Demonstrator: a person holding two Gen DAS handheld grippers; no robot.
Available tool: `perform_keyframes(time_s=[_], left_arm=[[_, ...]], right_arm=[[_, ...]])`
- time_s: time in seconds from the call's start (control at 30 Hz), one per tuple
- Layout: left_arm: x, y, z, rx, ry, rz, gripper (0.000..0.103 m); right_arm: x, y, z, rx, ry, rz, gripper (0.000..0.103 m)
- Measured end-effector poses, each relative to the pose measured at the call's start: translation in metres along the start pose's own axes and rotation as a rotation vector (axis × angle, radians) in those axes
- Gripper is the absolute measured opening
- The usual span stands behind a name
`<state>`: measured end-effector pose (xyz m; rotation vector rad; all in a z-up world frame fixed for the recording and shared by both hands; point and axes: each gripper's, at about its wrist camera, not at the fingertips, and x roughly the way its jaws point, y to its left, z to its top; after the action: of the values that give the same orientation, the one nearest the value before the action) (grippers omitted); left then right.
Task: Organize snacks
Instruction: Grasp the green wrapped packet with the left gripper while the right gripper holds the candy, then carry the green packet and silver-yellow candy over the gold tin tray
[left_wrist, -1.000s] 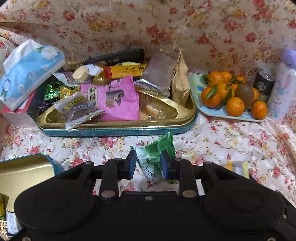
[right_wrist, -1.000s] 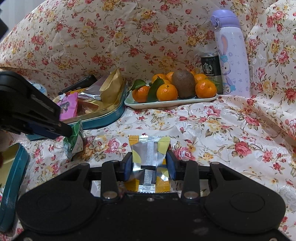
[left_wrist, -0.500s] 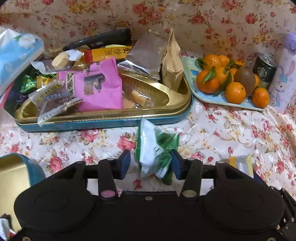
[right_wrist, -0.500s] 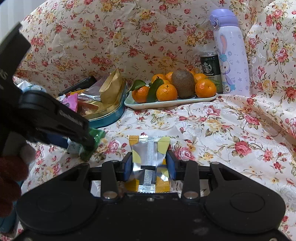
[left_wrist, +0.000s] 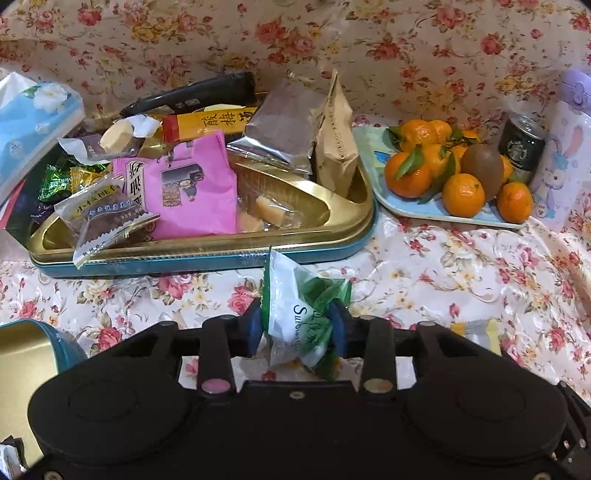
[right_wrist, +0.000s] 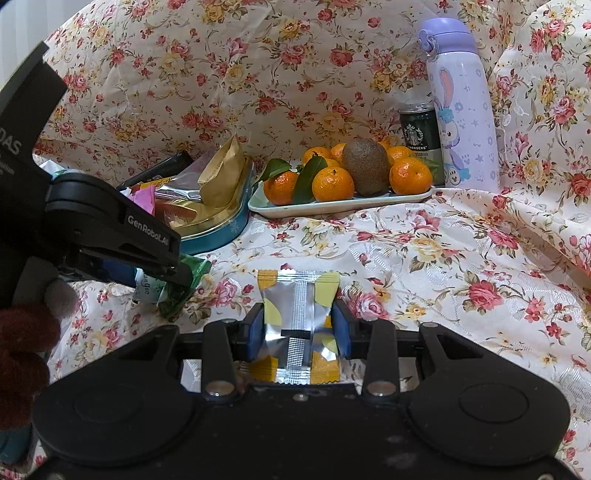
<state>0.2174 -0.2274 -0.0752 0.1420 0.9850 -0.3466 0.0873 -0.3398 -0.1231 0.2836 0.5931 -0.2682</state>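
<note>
Holding two packets, one in each tool, I count outward from the big things. One floral cloth (right_wrist: 424, 258) covers everything. One gold-lined teal tin (left_wrist: 221, 254) sits ahead, heaped with wrapped snacks; I cannot count them all. One pale blue tray (right_wrist: 332, 205) carries one brown kiwi (right_wrist: 365, 170) and at least six oranges (right_wrist: 332, 182). Behind it stand one lilac bunny-print flask (right_wrist: 461, 110) and one dark coffee can (right_wrist: 419, 129).

My left tool (left_wrist: 297, 328) is clamped on the green-and-white crinkled snack packet (left_wrist: 299, 317), which stands upright just short of the tin's front wall. My right tool (right_wrist: 297, 332) pinches the silver packet with yellow corners (right_wrist: 295, 317), seam side up, low over the cloth, right of the green one.
</note>
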Motion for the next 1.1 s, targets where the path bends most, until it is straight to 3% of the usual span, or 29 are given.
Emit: perform_keyframes(time_s=[0.2, 0.7, 1.1], left_arm=[[-0.019, -0.008, -0.006, 0.026, -0.034, 0.024, 0.045], [-0.072, -0.015, -0.043, 0.026, -0.027, 0.067, 0.046], [-0.106, -0.011, -0.088, 0.034, 0.040, 0.103, 0.046]], right_arm=[[0.000, -0.001, 0.000, 0.002, -0.001, 0.002, 0.039], [0.000, 0.000, 0.000, 0.003, -0.003, 0.002, 0.039], [0.000, -0.001, -0.001, 0.010, -0.006, 0.001, 0.039]])
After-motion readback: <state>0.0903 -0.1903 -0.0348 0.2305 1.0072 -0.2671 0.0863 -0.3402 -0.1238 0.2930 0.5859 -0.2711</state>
